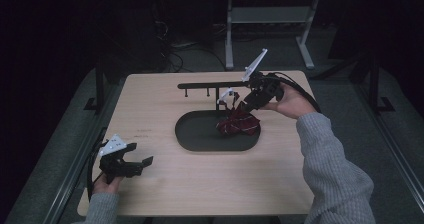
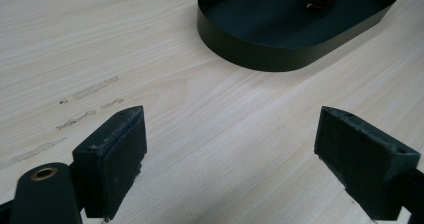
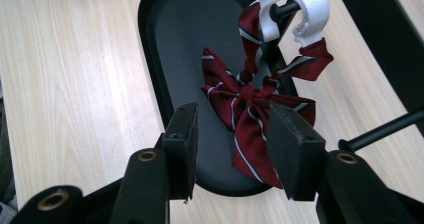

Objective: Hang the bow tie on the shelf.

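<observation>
Resting low over the near left corner of the pale wooden desk point(image 1: 200, 184), the left tool point(image 1: 134, 160) has its jaws spread wide with nothing between them; in the left gripper view only bare wood lies between its black pads point(image 2: 117, 156). Farther out, at mid-desk, sits the dark oval metal tray point(image 1: 200, 139), well apart from that tool. At the tray's far right end, the dark red bow tie with white and navy stripes point(image 3: 245, 114) hangs by its strap from a white plastic hook point(image 3: 295, 6) clipped on the black rod of the stand point(image 1: 215, 86). The right tool point(image 1: 245, 105) is at the bow, jaws parted and not yet pinching it; in the right gripper view the fabric lies just ahead of the gap, toward the right-hand pad. The strap runs up and away to the hook, so the right hand looks by far the better placed for any grasp.
</observation>
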